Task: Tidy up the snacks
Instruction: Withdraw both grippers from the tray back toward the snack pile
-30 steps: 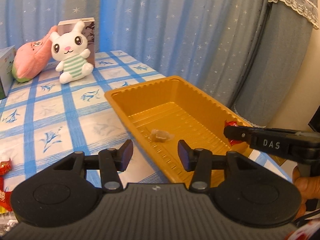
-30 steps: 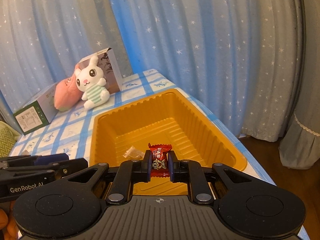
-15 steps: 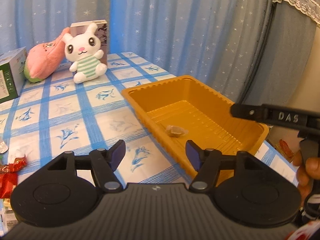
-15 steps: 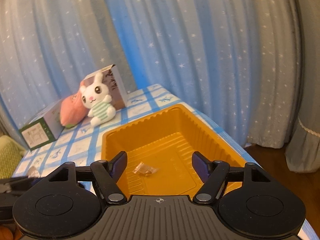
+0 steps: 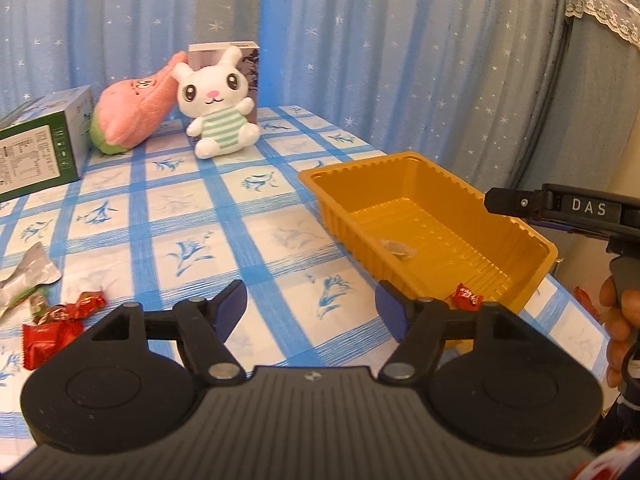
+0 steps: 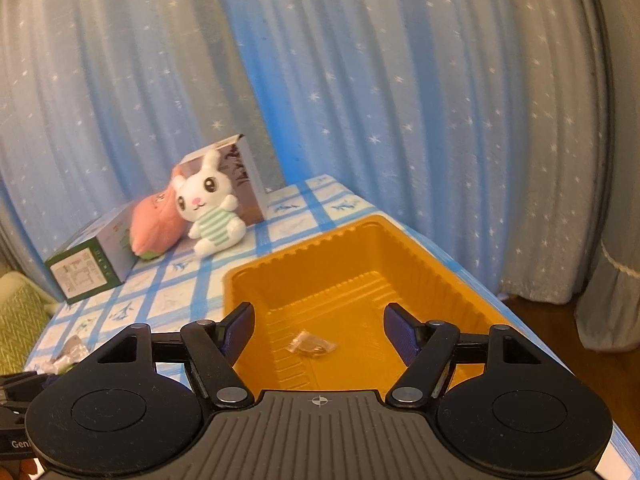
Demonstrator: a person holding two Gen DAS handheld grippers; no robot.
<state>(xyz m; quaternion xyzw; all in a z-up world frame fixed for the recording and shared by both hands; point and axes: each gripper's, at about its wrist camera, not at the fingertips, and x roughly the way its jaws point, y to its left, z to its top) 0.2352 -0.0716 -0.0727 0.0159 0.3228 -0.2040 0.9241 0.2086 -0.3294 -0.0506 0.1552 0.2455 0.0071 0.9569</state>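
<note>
An orange plastic tray (image 5: 440, 184) sits on the right of the blue-checked table. Inside it are a clear-wrapped candy (image 5: 396, 249) and a red-wrapped candy (image 5: 466, 302) by the near corner. My left gripper (image 5: 312, 308) hovers over the tablecloth left of the tray, its jaws opening with nothing between them. Red candies (image 5: 48, 332) and a silver wrapper (image 5: 28, 276) lie at the left. My right gripper (image 6: 318, 324) is open over the tray's (image 6: 304, 252) near end, above the clear-wrapped candy (image 6: 310, 344); the red one is hidden there.
A white plush rabbit (image 5: 218, 112), a pink plush (image 5: 132, 116), a grey box behind them and a green box (image 5: 40, 148) line the table's back. Starred blue curtains hang behind. The table edge runs just right of the tray. A hand (image 5: 618, 320) holds the right gripper.
The right gripper opened and let go of the red candy, which now lies in the tray. The left gripper moved left off the tray and spread its jaws wider.
</note>
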